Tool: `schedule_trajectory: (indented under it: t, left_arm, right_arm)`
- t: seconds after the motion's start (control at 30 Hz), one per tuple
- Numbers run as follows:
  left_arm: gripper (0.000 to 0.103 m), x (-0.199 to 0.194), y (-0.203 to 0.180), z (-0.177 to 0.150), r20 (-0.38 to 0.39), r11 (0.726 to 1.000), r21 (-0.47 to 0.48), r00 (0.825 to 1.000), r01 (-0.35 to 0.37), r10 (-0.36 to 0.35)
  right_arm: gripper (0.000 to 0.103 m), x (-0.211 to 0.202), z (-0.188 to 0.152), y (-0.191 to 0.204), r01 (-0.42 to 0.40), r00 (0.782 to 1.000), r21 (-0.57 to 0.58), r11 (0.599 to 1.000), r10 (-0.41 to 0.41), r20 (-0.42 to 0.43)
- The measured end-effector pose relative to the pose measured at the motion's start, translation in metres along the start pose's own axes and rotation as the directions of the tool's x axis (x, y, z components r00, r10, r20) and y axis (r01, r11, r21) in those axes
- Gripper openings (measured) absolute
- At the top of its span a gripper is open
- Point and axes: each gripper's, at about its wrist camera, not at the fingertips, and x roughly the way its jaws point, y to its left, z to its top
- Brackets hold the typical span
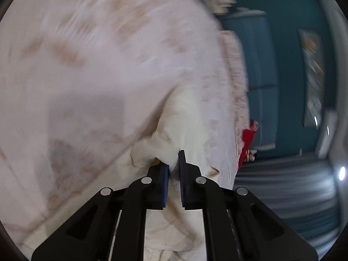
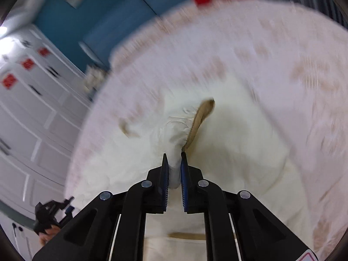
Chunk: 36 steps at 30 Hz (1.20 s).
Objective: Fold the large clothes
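Teal walls [image 1: 282, 43] and white panelled cupboards [image 2: 32, 119] blur behind a pale patterned bedspread [image 1: 87, 65] that fills both wrist views. On it lies the cream garment [image 2: 228, 152], with a tan trim strip [image 2: 201, 119]. The left gripper [image 1: 173, 161] has its jaws clenched on a bunched fold of the cream cloth. The right gripper [image 2: 173, 163] likewise pinches a fold beside the tan trim. Something red [image 1: 246, 143] sits at the bedspread's edge.

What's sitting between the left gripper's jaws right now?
A bunched fold of the cream garment is pinched in the left gripper, as the left wrist view shows. Nothing else lies there.
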Motion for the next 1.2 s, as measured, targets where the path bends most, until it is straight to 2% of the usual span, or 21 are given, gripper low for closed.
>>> schedule_trajectory:
  t: [0.07,0.13,0.17,0.23,0.4,0.53,0.57,0.67,0.7,0.73,0.8,0.83,0.9,0.93,0.97,1.0,1.03,1.1,1.13,1.2]
  left_arm:
    - [0.007,-0.014,-0.017,-0.011,0.027,0.992,0.123,1.0,-0.004,0.0]
    - [0.007,-0.004,-0.012,-0.024,0.024,0.972,0.211,0.995,-0.104,0.102]
    - [0.006,0.005,-0.002,-0.028,0.01,0.963,0.222,0.988,-0.155,0.157]
    - [0.006,0.025,0.022,-0.034,-0.019,0.945,0.22,0.967,-0.243,0.254]
    - [0.007,0.034,0.032,-0.037,-0.013,0.926,0.241,0.953,-0.29,0.302]
    - [0.009,0.037,0.027,-0.041,-0.002,0.902,0.278,0.939,-0.329,0.343]
    - [0.011,0.038,0.017,-0.043,0.006,0.877,0.324,0.928,-0.355,0.373]
    - [0.024,0.02,-0.002,-0.048,0.072,0.807,0.42,0.901,-0.416,0.427]
    - [0.035,0.007,-0.012,-0.051,0.12,0.766,0.46,0.886,-0.45,0.448]
    - [0.042,-0.005,-0.021,-0.053,0.165,0.73,0.49,0.873,-0.476,0.459]
    - [0.042,-0.027,-0.043,-0.062,0.249,0.671,0.543,0.859,-0.506,0.447]
    - [0.042,-0.033,-0.053,-0.066,0.268,0.657,0.561,0.861,-0.504,0.432]
    - [0.042,-0.039,-0.085,-0.084,0.25,0.645,0.632,0.901,-0.43,0.355]
    - [0.042,-0.035,-0.095,-0.092,0.234,0.632,0.663,0.912,-0.402,0.335]
    - [0.042,-0.022,-0.112,-0.107,0.189,0.608,0.715,0.932,-0.346,0.309]
    - [0.042,-0.012,-0.117,-0.114,0.163,0.598,0.735,0.939,-0.32,0.303]
    - [0.04,0.003,-0.121,-0.123,0.137,0.582,0.755,0.941,-0.302,0.31]
    - [0.033,0.045,-0.114,-0.14,0.112,0.528,0.788,0.917,-0.317,0.383]
    - [0.027,0.058,-0.107,-0.143,0.103,0.519,0.789,0.903,-0.329,0.417]
    - [0.022,0.083,-0.088,-0.149,0.076,0.506,0.789,0.874,-0.347,0.48]
  right_arm:
    - [0.009,-0.018,0.0,0.002,-0.001,0.999,-0.028,1.0,0.002,0.043]
    - [0.009,0.005,-0.015,-0.01,0.109,0.993,-0.108,0.988,-0.114,-0.04]
    - [0.009,0.024,-0.025,-0.021,0.155,0.981,-0.118,0.981,-0.167,-0.102]
    - [0.009,0.051,-0.044,-0.04,0.19,0.959,-0.113,0.975,-0.209,-0.189]
    - [0.008,0.066,-0.057,-0.044,0.212,0.953,-0.136,0.968,-0.236,-0.191]
    - [0.011,0.059,-0.051,-0.041,0.203,0.952,-0.119,0.972,-0.224,-0.207]
    - [0.013,0.052,-0.047,-0.039,0.204,0.953,-0.113,0.972,-0.223,-0.204]
    - [0.029,0.018,-0.045,-0.035,0.21,0.961,-0.106,0.972,-0.225,-0.159]
    - [0.029,0.007,-0.045,-0.034,0.218,0.963,-0.112,0.97,-0.232,-0.138]
    - [0.029,-0.002,-0.044,-0.031,0.225,0.963,-0.117,0.967,-0.239,-0.122]
    - [0.029,-0.021,-0.044,-0.018,0.252,0.961,-0.151,0.956,-0.266,-0.074]
    - [0.029,-0.026,-0.045,-0.009,0.243,0.965,-0.165,0.956,-0.256,-0.061]
    - [0.027,-0.025,-0.046,0.012,0.192,0.976,-0.192,0.962,-0.209,-0.069]
    - [0.023,-0.019,-0.048,0.024,0.17,0.978,-0.216,0.962,-0.191,-0.08]
    - [0.016,-0.012,-0.05,0.033,0.154,0.98,-0.236,0.959,-0.179,-0.089]
    - [0.007,0.001,-0.054,0.047,0.141,0.979,-0.275,0.951,-0.175,-0.103]
    - [0.003,0.012,-0.056,0.054,0.142,0.976,-0.296,0.944,-0.183,-0.115]
    - [0.0,0.035,-0.065,0.06,0.147,0.968,-0.319,0.936,-0.202,-0.147]
    - [0.0,0.046,-0.07,0.06,0.162,0.961,-0.336,0.928,-0.225,-0.159]
    - [0.0,0.068,-0.08,0.054,0.195,0.943,-0.36,0.912,-0.276,-0.187]
